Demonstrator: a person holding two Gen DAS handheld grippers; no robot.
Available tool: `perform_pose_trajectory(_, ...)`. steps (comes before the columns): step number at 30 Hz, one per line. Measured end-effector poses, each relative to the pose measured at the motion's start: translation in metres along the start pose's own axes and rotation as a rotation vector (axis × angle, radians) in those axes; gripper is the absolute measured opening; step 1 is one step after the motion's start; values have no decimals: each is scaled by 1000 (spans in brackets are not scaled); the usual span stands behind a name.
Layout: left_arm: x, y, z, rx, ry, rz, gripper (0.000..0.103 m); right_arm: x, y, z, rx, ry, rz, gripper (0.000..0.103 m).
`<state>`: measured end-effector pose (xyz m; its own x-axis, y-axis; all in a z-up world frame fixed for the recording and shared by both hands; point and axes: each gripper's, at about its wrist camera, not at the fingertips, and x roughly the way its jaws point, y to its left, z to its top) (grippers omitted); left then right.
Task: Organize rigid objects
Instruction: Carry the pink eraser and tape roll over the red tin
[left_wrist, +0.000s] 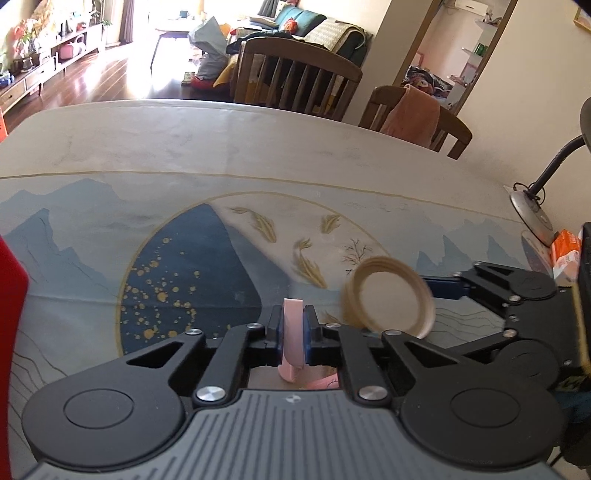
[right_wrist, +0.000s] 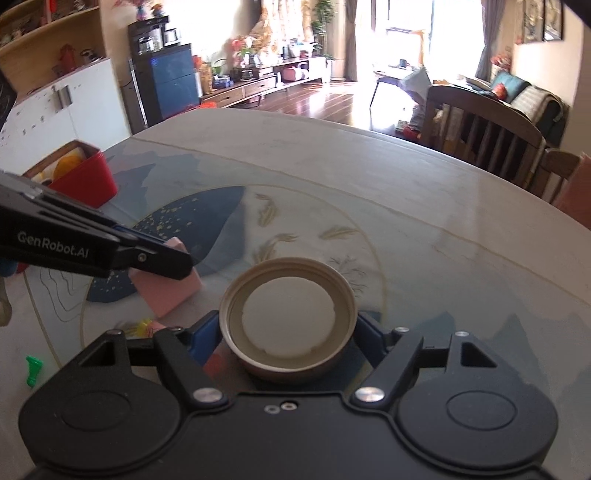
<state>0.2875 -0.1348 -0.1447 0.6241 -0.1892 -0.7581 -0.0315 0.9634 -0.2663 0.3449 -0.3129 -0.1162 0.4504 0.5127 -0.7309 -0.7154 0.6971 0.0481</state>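
Clamped edge-on between the pads of the left gripper (left_wrist: 293, 332) is a thin pink block (left_wrist: 293, 334), held low over a bench (left_wrist: 258, 147) covered with a printed mountain scene. From the right wrist view the same pink block (right_wrist: 168, 291) is seen as a flat square slab, pinched near one corner by the left gripper (right_wrist: 177, 260), with its lower corner close to or touching the bench (right_wrist: 406, 184); which cannot be told. A round tan lid (right_wrist: 288, 317) is gripped across its width by the right gripper (right_wrist: 288, 328), its hollow side turned toward the camera. In the left view the tan lid (left_wrist: 388, 297) is shown tilted on edge, just beside the pink block. A red bin (right_wrist: 83, 177) holding yellow items is seen further back on the left of the bench, and a small green piece (right_wrist: 33, 371) lies at the near left. Risks are judged as follows: the slab could pivot and slip, since it is pinched near a corner only; the lid could pop free, since only its curved rim is pressed; the two held things could knock together, being so close. Both grippers are angled steeply downward toward the bench, side by side, the left one reaching in across the right view.
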Motion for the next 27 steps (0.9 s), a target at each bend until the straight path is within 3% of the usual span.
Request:
perform_pose_trajectory(12,-29,4,-3,-9,-14,20,10,-47,24,7,44,-28,-53,76)
perform_pose_trajectory(27,-114,42,-15,-42,-76,4,10,-93,95,24,85,-67,-28,76)
